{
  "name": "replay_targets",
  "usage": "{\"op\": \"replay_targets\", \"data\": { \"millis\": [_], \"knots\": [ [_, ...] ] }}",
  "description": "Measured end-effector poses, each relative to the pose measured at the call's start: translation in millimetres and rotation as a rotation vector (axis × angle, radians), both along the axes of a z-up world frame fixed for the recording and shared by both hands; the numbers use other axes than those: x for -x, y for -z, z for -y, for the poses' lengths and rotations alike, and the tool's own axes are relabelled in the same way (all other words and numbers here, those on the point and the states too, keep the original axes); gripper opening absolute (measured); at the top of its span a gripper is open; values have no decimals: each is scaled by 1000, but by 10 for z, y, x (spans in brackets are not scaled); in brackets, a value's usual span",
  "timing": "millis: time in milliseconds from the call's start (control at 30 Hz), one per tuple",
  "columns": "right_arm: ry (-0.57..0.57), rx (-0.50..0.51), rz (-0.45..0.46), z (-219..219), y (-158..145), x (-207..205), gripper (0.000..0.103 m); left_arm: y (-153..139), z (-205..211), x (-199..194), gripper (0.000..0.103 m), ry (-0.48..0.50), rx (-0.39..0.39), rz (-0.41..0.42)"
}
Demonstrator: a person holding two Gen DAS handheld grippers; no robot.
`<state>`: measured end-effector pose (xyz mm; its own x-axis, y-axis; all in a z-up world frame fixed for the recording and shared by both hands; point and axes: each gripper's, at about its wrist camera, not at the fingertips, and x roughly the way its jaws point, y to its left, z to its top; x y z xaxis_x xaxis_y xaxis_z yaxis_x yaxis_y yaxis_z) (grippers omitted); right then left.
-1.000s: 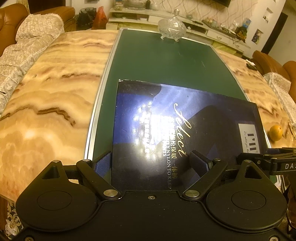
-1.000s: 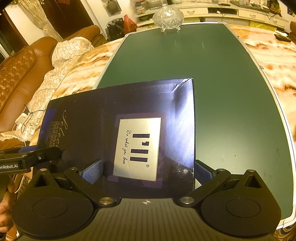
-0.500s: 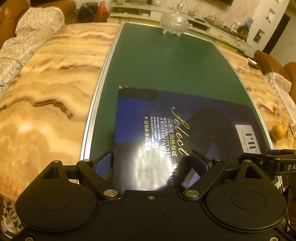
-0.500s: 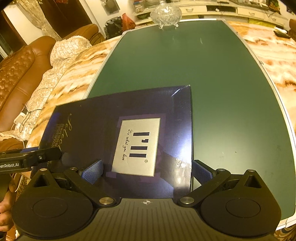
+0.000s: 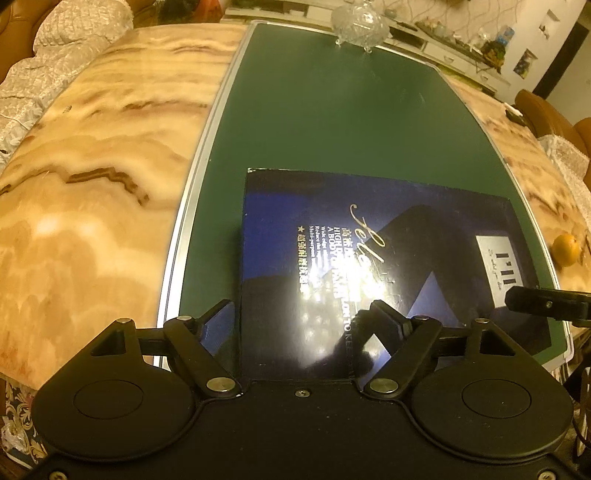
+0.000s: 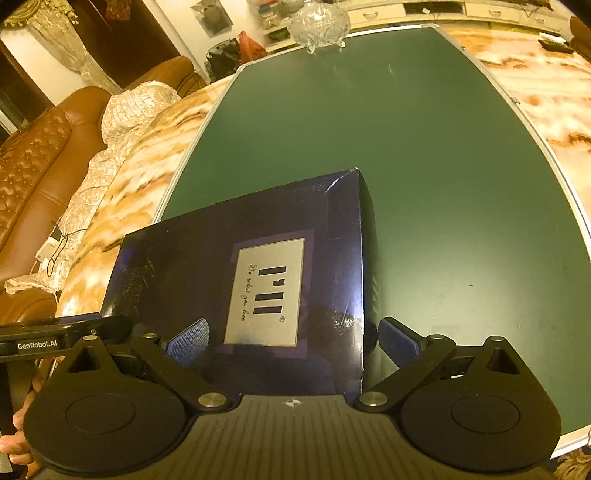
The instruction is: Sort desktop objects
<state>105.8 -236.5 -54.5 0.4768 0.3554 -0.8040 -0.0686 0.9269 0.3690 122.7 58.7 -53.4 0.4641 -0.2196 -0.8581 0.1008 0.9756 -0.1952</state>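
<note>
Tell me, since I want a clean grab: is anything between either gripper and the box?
Nothing visible. The box lies on the green mat, and its near corners sit between the open fingers of the left gripper, now closing, and the right gripper.

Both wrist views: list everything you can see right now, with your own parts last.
Box: one, dark blue, flat on the green mat, near edge.
Mat: one, green, centre of the table.
Table: one, tan marble.
Glass bowl: one, clear, far end of mat.
Orange: one, on the marble right of mat.
Sofa: brown, left of table.
Left gripper: black, jaws closing, straddling the box's left corner.
Right gripper: black, straddling its right corner.
Hand: beside the right gripper.
</note>
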Motion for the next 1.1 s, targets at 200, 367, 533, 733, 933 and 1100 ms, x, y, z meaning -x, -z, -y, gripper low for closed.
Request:
{"op": "replay_targets", "data": {
  "millis": [200, 367, 533, 733, 933, 1100],
  "knots": [
    [-4, 10, 36, -2, -6, 77, 100, -45, -56, 64, 80, -9, 15, 15],
    [-23, 40, 72, 11, 17, 233, 100, -16, -141, 180, 80, -7, 36, 10],
    [-107, 163, 127, -133, 53, 449, 100, 73, -197, 303, 80, -7, 49, -4],
    [-206, 286, 124, -368, 195, 518, 101, 183, -140, 477, 84, 27, 25, -8],
    [-179, 261, 101, -410, 291, 408, 103, 260, -99, 498, 85, 60, 51, -34],
    [-163, 244, 100, -408, 322, 354, 103, 341, -11, 423, 86, 68, 1, -38]
  ]
}}
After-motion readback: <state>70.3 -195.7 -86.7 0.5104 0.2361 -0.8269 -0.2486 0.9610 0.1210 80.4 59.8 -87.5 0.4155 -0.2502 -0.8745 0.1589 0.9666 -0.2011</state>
